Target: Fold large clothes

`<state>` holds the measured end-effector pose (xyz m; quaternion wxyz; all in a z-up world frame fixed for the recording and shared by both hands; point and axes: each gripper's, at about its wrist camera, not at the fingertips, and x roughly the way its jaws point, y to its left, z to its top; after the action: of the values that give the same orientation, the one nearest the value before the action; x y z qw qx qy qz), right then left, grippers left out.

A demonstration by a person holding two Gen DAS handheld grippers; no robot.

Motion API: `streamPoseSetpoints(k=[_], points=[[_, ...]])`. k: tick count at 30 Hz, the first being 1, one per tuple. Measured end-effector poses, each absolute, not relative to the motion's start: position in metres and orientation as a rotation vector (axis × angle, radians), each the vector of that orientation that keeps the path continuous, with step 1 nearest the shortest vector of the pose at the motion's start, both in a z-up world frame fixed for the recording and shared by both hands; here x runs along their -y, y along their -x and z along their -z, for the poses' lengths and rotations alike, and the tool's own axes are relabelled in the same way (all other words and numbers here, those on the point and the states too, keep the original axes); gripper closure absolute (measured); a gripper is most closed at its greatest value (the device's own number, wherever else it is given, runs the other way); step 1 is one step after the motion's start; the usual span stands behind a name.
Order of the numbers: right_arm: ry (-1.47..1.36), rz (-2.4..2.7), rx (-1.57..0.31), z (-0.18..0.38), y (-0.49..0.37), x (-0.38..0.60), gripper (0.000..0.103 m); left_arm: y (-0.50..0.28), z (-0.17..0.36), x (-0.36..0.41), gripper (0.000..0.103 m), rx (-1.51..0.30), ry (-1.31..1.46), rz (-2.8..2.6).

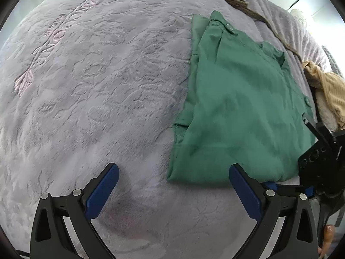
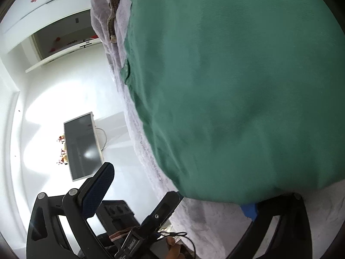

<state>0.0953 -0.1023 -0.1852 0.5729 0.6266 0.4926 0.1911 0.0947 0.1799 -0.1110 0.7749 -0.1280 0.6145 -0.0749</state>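
A green buttoned garment (image 1: 239,99) lies folded in a long rectangle on the lilac embossed bedspread (image 1: 97,86). My left gripper (image 1: 173,192) is open and empty, just above the bedspread at the garment's near edge; its right finger (image 1: 243,190) reaches the near hem. My right gripper (image 2: 176,196) is open at the bed's edge. Its right finger (image 2: 250,209) is tucked under the garment (image 2: 237,86), which fills that view; its left finger (image 2: 97,192) hangs free off the bed. The right gripper's body (image 1: 321,157) shows in the left wrist view.
A brown strip of cloth (image 1: 237,2) lies along the far side of the bed. A yellow garment (image 1: 330,90) is bunched at the right. Beyond the bed edge are a white floor (image 2: 54,108), a flat screen (image 2: 83,145) and a wardrobe (image 2: 60,45).
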Motion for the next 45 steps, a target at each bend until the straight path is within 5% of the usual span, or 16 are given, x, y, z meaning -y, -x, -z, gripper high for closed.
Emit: streamPoseSetpoints(k=[10, 11, 13, 14, 15, 25, 35, 42, 45], points=[[-1.501, -0.513, -1.114, 0.176, -0.115, 0.101, 0.007, -0.114, 0.107, -0.195, 0.001, -1.297, 0.425, 0.207], [-1.483, -0.508, -1.129, 0.175, -0.116, 0.101, 0.016, -0.116, 0.107, -0.197, 0.001, -1.294, 0.445, 0.213], [-1.403, -0.481, -1.178, 0.174, -0.115, 0.103, 0.079, -0.119, 0.107, -0.202, 0.001, -1.294, 0.503, 0.232], [-1.397, -0.486, -1.18, 0.173, -0.114, 0.106, 0.092, -0.119, 0.108, -0.204, 0.001, -1.295, 0.54, 0.247], [-1.426, -0.503, -1.157, 0.173, -0.112, 0.109, 0.094, -0.121, 0.108, -0.207, 0.001, -1.296, 0.586, 0.269], [-1.338, -0.617, -1.071, 0.134, -0.112, 0.124, 0.095, -0.154, 0.107, -0.178, 0.001, -1.311, 0.743, 0.534], [-1.115, -0.576, -1.312, 0.147, -0.079, 0.112, 0.089, -0.201, 0.131, -0.125, 0.004, -1.396, 0.759, 0.578], [-0.83, -0.384, -1.235, 0.097, -0.072, 0.18, 0.089, -0.194, 0.14, -0.117, 0.071, -1.425, 0.547, 0.461], [-0.722, -0.259, -1.179, 0.091, -0.086, 0.209, 0.089, -0.191, 0.128, -0.114, 0.08, -1.381, 0.511, 0.464]])
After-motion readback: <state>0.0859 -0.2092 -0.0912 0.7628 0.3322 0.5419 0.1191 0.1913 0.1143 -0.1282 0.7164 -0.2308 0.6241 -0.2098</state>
